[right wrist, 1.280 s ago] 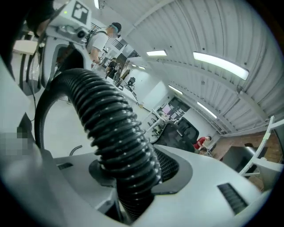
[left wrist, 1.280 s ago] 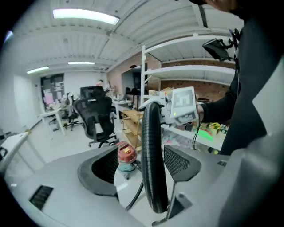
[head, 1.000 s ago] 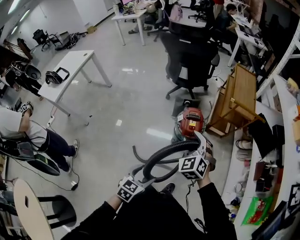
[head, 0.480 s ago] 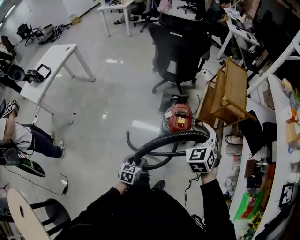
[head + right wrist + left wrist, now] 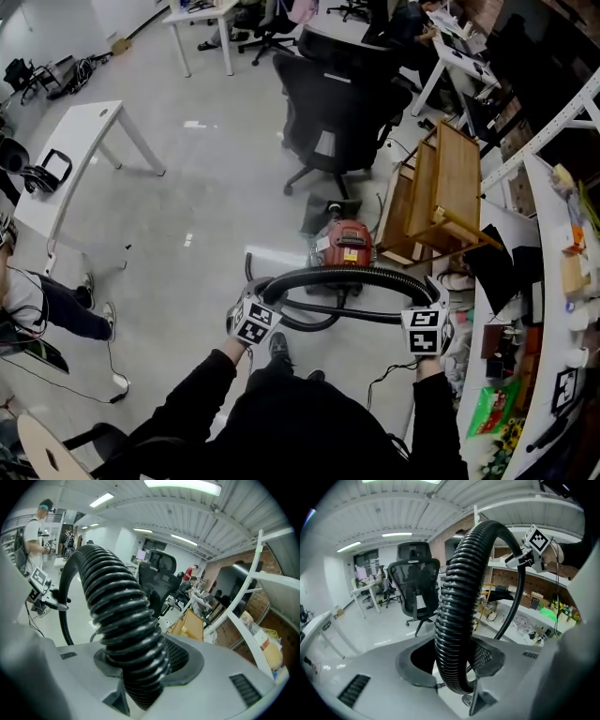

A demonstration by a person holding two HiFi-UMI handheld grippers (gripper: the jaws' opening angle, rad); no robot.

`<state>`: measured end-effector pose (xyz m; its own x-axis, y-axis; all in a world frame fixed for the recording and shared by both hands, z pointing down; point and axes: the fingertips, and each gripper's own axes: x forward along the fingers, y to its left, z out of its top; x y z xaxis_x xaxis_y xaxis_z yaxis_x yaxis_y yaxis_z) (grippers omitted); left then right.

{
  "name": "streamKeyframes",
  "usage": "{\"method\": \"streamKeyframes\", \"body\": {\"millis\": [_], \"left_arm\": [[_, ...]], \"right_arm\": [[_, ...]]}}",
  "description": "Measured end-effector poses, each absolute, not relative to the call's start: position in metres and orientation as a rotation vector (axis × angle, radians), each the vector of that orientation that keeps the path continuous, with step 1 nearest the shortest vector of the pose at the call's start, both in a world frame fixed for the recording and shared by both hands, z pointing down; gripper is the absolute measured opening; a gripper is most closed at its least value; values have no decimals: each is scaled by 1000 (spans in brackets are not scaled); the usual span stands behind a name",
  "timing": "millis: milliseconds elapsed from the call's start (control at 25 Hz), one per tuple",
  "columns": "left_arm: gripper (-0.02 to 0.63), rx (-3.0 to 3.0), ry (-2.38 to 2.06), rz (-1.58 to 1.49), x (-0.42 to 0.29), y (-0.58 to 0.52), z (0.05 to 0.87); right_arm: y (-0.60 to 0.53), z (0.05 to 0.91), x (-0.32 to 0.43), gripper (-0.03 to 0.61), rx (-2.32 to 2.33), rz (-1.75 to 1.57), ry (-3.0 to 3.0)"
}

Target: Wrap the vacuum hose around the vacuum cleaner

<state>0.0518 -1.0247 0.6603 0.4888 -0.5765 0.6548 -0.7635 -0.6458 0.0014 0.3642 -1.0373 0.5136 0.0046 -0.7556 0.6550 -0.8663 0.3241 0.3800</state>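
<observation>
Ribbed black hose (image 5: 347, 274) arches over the red vacuum cleaner (image 5: 345, 246) on the floor. Left claw (image 5: 454, 667) closing on it, seemingly gripping; right claw (image 5: 140, 672) clamped. Likely light, springy; grip the ribs.

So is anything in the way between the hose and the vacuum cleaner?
Nothing visible. The lifted hose arches just in front of the red vacuum cleaner, with only floor and the hose's own loop between. The black chair stands behind it, the wooden rack at its right.
</observation>
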Motion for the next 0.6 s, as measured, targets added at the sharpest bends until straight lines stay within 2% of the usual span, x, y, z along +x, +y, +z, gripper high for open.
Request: {"method": "streamKeyframes", "body": {"millis": [320,600], "left_arm": [[186,2554,-888,1020,82,-1079,670],[186,2538,-849,1087,112,-1121,682]], "right_arm": [[-1038,575,408,178,1521,448,-1661],[-1064,625,447,178,1505,596,-1633]]}}
